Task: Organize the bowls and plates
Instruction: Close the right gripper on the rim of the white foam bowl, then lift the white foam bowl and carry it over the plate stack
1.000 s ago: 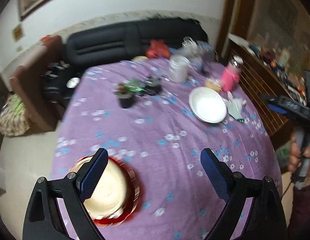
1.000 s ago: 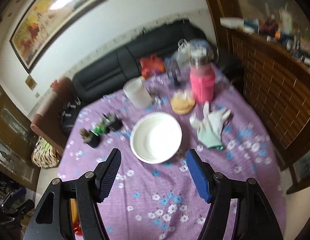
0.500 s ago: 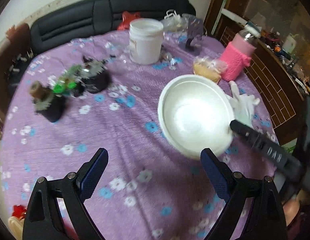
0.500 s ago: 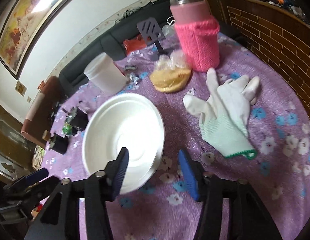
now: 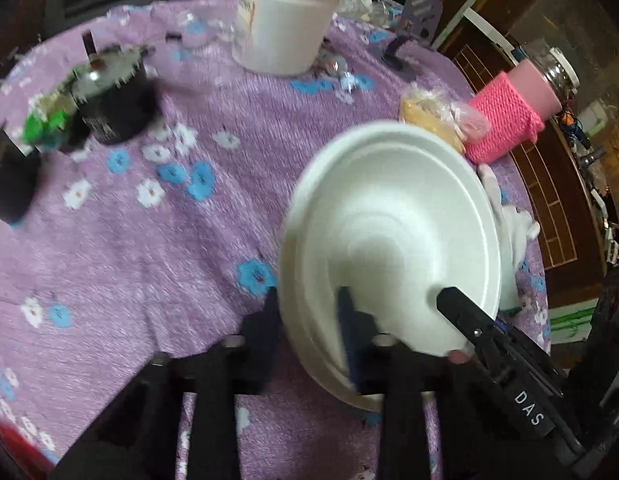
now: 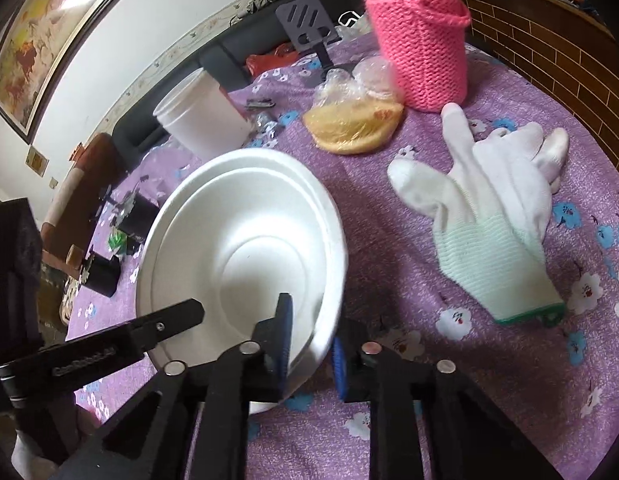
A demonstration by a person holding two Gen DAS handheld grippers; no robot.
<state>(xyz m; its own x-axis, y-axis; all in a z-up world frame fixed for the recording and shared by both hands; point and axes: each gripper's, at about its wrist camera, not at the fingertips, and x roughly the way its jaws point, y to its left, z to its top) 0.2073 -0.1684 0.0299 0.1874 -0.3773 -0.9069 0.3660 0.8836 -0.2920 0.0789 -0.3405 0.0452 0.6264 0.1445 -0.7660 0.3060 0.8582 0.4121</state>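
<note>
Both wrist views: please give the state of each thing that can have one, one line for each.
Left gripper: shut on the bowls' near rim.
Right gripper: closing on the bowls' rim.
Bowls: white, nested, upright on the purple cloth.
White tub: upright, lid state unclear.
Pink bottle: upright, cap on.
Glove: flat on the cloth.
Food bag: lying on the cloth.

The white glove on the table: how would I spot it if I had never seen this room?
Start at the table with the purple flowered cloth. On the side nearest the brick wall stands a bottle in a pink knitted sleeve; just in front of it lies the glove, flat, fingers spread. It is the only soft white thing, with a green cuff edge, unlike the hard white bowls beside it.
</note>
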